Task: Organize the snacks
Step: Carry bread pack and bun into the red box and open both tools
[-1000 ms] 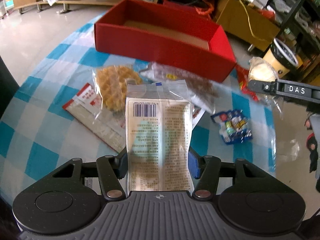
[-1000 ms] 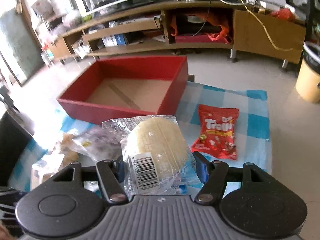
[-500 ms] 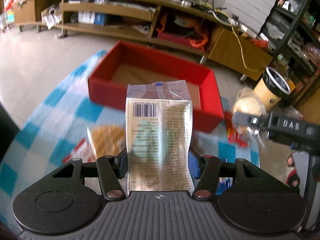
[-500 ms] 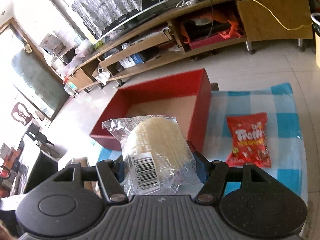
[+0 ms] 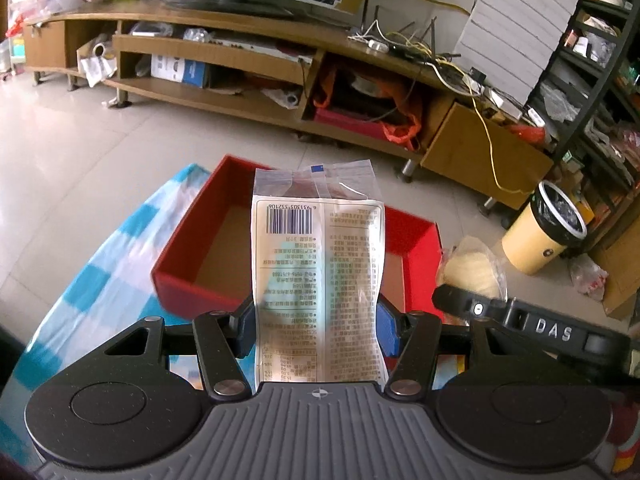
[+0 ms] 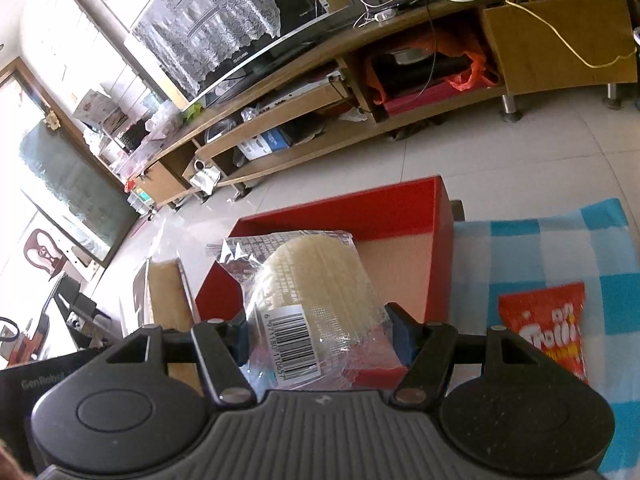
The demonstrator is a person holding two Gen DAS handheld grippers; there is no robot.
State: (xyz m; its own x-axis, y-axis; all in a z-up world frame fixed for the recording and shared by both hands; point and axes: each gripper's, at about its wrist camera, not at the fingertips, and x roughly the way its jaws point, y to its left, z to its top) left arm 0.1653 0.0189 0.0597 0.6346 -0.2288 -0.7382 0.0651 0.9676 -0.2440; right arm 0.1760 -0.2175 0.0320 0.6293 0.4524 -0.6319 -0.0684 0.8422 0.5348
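My left gripper (image 5: 316, 330) is shut on a flat printed snack packet (image 5: 318, 280) with a barcode, held upright in front of the open red box (image 5: 188, 280). My right gripper (image 6: 320, 338) is shut on a clear-wrapped round pale wafer cake (image 6: 316, 280), held over the near part of the red box (image 6: 438, 264). The right gripper's arm and its cake (image 5: 476, 272) show at the right of the left wrist view, beside the box's right wall. The box's brown floor looks bare where it shows.
The box stands on a blue-and-white checked cloth (image 5: 100, 264). A red Trolli bag (image 6: 548, 332) lies on the cloth (image 6: 560, 248) right of the box. Beyond are tiled floor, a long wooden TV stand (image 5: 256, 60) and a yellow bin (image 5: 540, 236).
Both grippers have risen and moved forward toward the red box with their snacks. The snacks lying on the cloth have dropped out of the left wrist view.
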